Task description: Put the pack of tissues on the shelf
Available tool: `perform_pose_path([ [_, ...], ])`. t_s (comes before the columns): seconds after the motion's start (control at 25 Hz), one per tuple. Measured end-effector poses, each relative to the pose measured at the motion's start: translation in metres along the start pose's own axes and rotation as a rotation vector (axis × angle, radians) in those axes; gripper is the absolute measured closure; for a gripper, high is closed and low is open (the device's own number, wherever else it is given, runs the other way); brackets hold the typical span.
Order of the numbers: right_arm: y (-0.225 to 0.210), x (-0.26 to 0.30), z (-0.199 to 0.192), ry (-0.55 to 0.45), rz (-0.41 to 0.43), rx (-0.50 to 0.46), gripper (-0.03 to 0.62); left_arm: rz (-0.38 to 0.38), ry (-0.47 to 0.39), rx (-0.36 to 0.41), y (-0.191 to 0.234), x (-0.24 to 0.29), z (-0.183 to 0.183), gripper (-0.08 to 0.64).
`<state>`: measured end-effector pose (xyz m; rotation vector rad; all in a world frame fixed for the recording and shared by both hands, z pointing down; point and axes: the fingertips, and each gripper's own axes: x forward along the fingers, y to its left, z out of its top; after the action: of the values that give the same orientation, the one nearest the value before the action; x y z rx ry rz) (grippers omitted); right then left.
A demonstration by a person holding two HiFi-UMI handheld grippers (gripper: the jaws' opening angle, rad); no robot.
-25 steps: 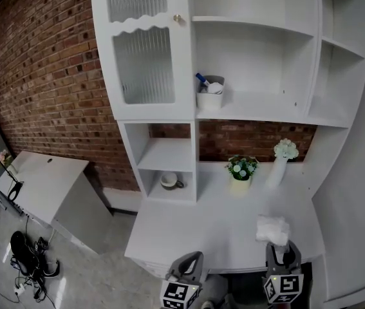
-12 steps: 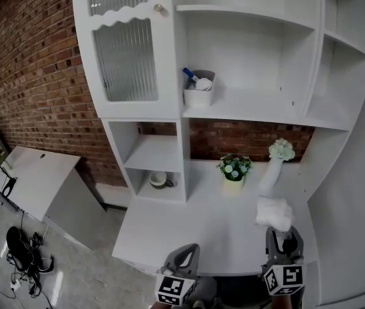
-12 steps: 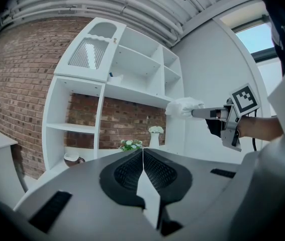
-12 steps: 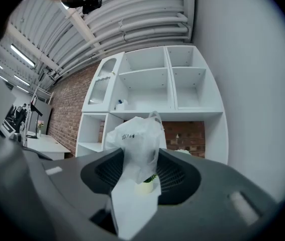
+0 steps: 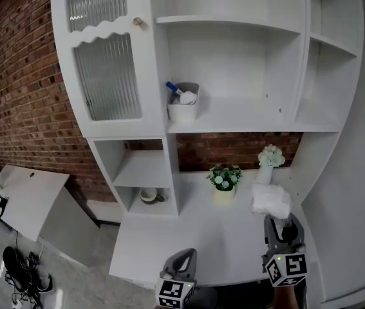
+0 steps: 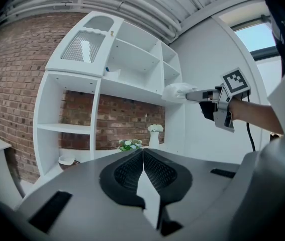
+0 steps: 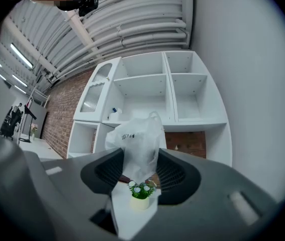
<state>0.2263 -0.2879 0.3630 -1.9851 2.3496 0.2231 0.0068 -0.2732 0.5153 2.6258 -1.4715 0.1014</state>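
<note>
The pack of tissues (image 5: 271,201), in crinkled white plastic, hangs above the desk at the right, near the vase. My right gripper (image 5: 277,223) is shut on its lower end. In the right gripper view the pack (image 7: 138,143) stands up between the jaws in front of the white shelf unit (image 7: 157,118). The left gripper view shows the pack (image 6: 177,91) level with the middle shelf board (image 6: 132,90). My left gripper (image 5: 181,264) hangs low at the desk's front edge, shut and holding nothing.
A white cup (image 5: 183,103) with small items stands on the middle shelf (image 5: 246,125). On the desk (image 5: 188,237) are a potted plant (image 5: 223,180) and a white vase with flowers (image 5: 269,163). A mug (image 5: 149,196) sits in the lower cubby. A glass door (image 5: 105,73) closes the left bay.
My right gripper has lifted the tissue pack off the desk and carried it up and forward toward the shelves. The head view has swung right. The left gripper stays low.
</note>
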Motion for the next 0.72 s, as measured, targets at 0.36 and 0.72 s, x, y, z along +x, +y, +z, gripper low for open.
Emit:
perform_pose_path([
  [0.36,-0.010,0.044,0.063,-0.084,-0.037,-0.061,0.405,-0.071,-0.030,0.020,0.016,0.023,0.026,0.548],
  [0.72,-0.020,0.085,0.096,-0.124,-0.040,-0.068,0.403,-0.086,-0.036,0.045,0.028,0.044,0.028,0.548],
])
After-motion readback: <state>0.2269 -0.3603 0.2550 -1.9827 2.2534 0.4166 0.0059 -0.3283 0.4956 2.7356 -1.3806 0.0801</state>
